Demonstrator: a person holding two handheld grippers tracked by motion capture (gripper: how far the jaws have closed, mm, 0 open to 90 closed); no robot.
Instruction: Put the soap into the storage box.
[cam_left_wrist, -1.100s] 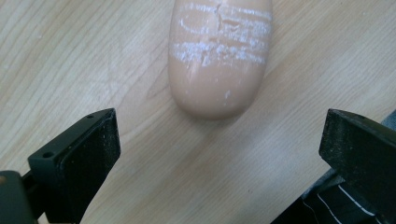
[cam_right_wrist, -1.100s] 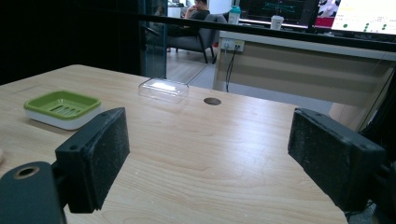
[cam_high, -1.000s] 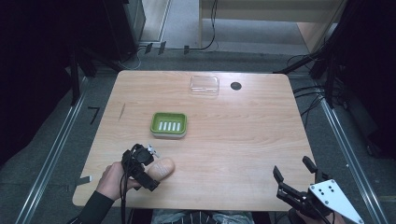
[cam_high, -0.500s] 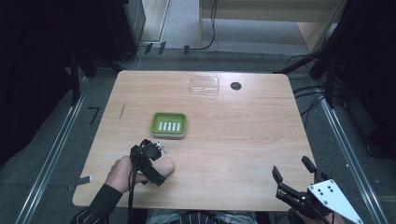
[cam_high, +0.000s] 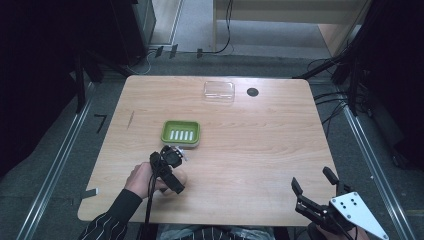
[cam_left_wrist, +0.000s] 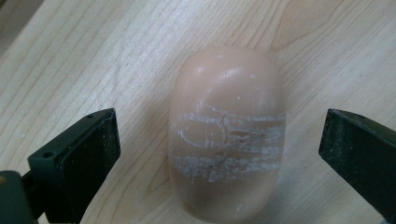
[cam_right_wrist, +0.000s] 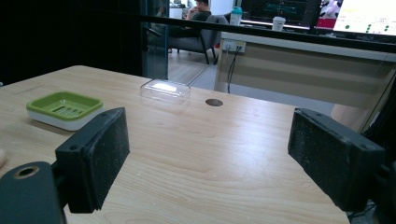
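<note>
A peach bar of soap (cam_left_wrist: 226, 135) with white scuff marks lies flat on the wooden table (cam_high: 260, 150). My left gripper (cam_left_wrist: 219, 135) is open and points down over it, one jaw on each side and neither touching. From above, that left gripper (cam_high: 170, 167) covers most of the soap (cam_high: 183, 176), with the person's hand behind it. A green soap dish (cam_high: 181, 133) stands empty just beyond. My right gripper (cam_high: 312, 180) is open with nothing in it at the table's near right edge.
A clear plastic lid (cam_high: 219, 91) lies near the far edge, beside a round black hole (cam_high: 252, 92) in the tabletop. In the right gripper view the dish (cam_right_wrist: 63, 109) is at the left and the lid (cam_right_wrist: 166, 91) farther back. A desk stands beyond the table.
My left gripper has moved right and slightly away from the person, from beside the soap to over it, and now straddles it. The right gripper has not moved.
</note>
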